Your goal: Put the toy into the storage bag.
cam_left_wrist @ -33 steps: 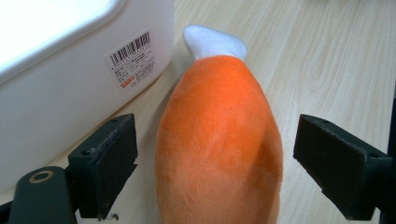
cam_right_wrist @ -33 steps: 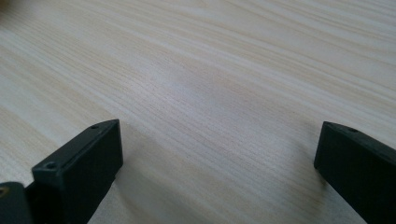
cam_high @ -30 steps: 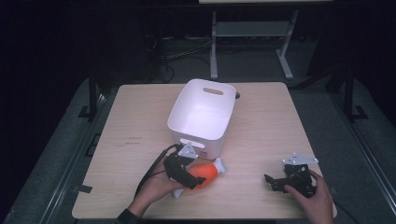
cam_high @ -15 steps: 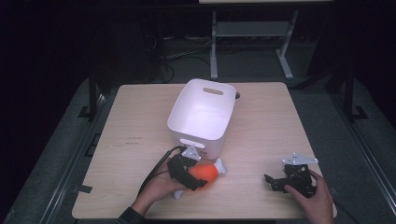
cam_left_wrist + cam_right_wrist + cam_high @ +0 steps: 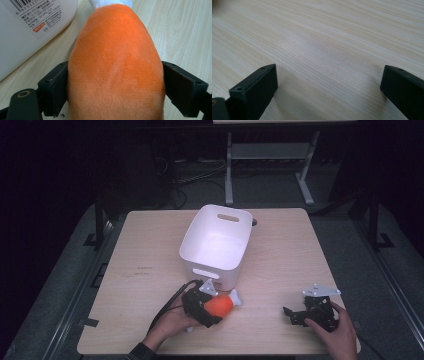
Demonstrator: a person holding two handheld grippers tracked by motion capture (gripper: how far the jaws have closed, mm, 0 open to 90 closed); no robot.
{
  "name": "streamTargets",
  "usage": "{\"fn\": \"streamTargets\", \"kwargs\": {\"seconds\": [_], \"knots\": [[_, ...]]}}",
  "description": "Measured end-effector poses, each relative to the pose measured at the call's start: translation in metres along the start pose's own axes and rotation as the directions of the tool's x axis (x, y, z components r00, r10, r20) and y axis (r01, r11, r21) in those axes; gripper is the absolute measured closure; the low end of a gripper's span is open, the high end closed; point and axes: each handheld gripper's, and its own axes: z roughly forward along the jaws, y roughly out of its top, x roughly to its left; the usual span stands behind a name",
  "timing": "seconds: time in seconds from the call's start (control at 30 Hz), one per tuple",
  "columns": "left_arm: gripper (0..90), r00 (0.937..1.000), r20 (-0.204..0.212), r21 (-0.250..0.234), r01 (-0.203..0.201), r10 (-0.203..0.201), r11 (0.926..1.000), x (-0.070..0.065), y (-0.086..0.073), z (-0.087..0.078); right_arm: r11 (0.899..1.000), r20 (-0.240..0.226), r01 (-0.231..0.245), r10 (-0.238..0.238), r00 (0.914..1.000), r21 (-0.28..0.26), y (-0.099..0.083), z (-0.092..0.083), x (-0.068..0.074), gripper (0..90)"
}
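An orange plush toy [image 5: 218, 305] is clamped between the jaws of the left gripper [image 5: 206, 308], low and centre-left in the high view, just below the white bin [image 5: 218, 242] on the wooden table [image 5: 150, 250]. In the left gripper view both jaws are pressed against the toy's sides. At lower right, the right gripper [image 5: 301, 313] is held with its jaws spread wide over bare wood.
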Motion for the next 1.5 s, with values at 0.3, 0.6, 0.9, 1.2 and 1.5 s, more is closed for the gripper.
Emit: {"fn": "streamTargets", "kwargs": {"seconds": [0.3, 0.6, 0.9, 1.2, 1.5], "knots": [[14.8, 0.9995, -0.012, 0.025, -0.027, 0.028, 0.9993, 0.000, -0.001, 0.002, 1.000, 0.000, 0.000, 0.000, 1.0000, 0.000, 0.000, 0.000, 0.000, 0.5], [20.1, 0.9990, -0.016, 0.020, -0.042, 0.042, 0.9989, 0.000, -0.001, 0.000, 1.000, 0.000, 0.000, 0.000, 1.0000, 0.000, 0.000, 0.000, 0.000, 0.4], [22.3, 0.9975, 0.006, 0.015, -0.071, 0.071, 0.9974, -0.001, -0.002, -0.005, 1.000, 0.001, 0.000, 0.000, 1.0000, 0.000, 0.000, 0.000, 0.000, 0.5], [22.7, 0.9951, 0.033, -0.021, -0.093, 0.093, 0.9955, -0.002, -0.003, -0.015, 1.000, 0.000, 0.000, 0.000, 1.0000, 0.000, 0.000, 0.000, 0.000, 0.4], [22.8, 0.9907, 0.072, -0.062, -0.111, 0.116, 0.9919, -0.002, 0.001, -0.032, 1.000, 0.000, -0.001, 0.001, 1.0000, 0.000, 0.000, 0.000, 0.000, 0.5]]}}
